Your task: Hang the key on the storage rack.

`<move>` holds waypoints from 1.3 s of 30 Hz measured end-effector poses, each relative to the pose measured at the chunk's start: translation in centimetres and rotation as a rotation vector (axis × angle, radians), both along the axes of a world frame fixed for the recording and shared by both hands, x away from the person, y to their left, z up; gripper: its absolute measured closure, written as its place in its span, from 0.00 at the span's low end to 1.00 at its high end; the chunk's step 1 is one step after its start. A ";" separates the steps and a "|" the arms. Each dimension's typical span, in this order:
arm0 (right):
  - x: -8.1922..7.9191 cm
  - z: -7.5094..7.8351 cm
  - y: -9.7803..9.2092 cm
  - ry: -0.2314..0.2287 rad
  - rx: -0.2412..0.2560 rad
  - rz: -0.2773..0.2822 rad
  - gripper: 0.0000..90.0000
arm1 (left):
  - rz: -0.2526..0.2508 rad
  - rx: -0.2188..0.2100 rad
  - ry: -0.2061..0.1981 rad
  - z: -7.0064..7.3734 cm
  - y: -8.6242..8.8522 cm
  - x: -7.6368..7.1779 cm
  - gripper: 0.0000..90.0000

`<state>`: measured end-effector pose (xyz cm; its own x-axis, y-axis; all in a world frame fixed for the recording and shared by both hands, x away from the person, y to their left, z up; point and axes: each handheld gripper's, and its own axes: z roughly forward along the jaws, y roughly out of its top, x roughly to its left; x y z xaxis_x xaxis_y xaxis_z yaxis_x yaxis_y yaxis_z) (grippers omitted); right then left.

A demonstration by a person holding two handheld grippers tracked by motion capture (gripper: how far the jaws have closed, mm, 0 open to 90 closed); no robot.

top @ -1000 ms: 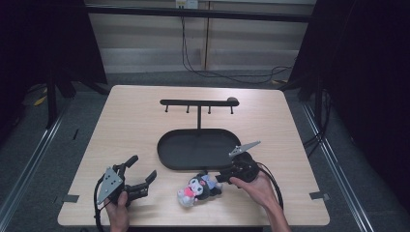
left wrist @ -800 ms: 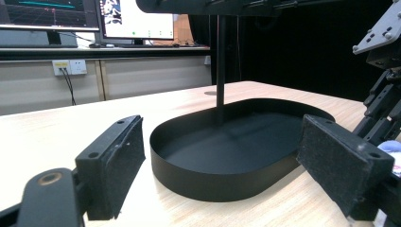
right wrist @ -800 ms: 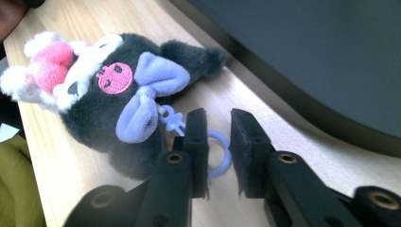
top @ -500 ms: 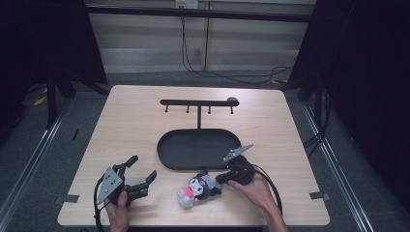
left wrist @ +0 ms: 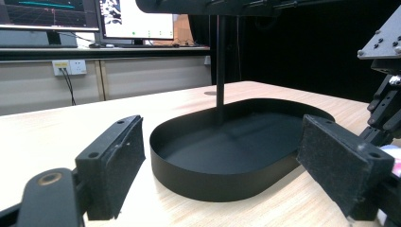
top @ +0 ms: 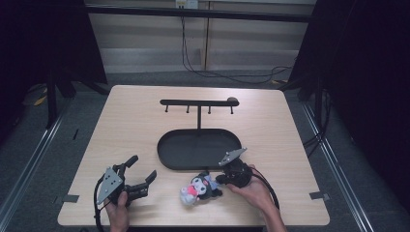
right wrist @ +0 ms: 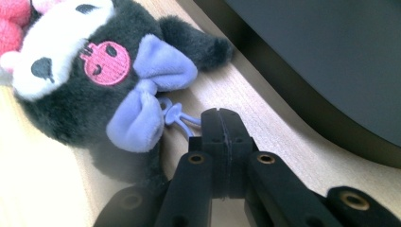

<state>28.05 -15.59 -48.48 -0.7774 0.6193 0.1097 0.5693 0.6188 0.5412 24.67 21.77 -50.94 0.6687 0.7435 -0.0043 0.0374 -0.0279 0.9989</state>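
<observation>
- Plush toy, small, black and white with a pink skull patch and lilac bow [right wrist: 101, 75], lies on the wooden tabletop [top: 130, 125] near its front edge, just in front of the black oval metal tray [top: 199, 149].
- Right tool [right wrist: 220, 124] has its jaws pressed shut, apparently pinching the toy's thin lilac hanging loop [right wrist: 176, 116].
- Left tool [top: 137, 170] rests near the front left corner, jaws spread wide, holding nothing.
- Black hook rack [top: 199, 102] rising from the tray carries nothing.
- My guess: the loop is caught, but lifting the toy and hanging it on a hook is still to come.
</observation>
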 end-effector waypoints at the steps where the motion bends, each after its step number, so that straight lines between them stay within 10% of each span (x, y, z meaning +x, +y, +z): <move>1: -0.1 0.0 0.0 0.000 0.000 -0.004 1.00 | 0.000 0.000 0.000 0.0 0.0 0.0 0.17; 21: -0.1 0.7 -1.2 -0.012 0.059 -0.060 1.00 | 0.000 0.000 -0.001 0.0 0.0 0.0 0.17; 39: 0.1 -0.2 -0.9 -0.046 0.005 -0.087 0.91 | -0.001 0.000 0.000 0.0 0.0 0.0 0.17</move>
<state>28.17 -16.54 -48.68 -0.7254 0.6839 0.0780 0.5949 0.5659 0.5709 24.67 21.77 -50.94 0.6691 0.7431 -0.0040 0.0372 -0.0281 0.9989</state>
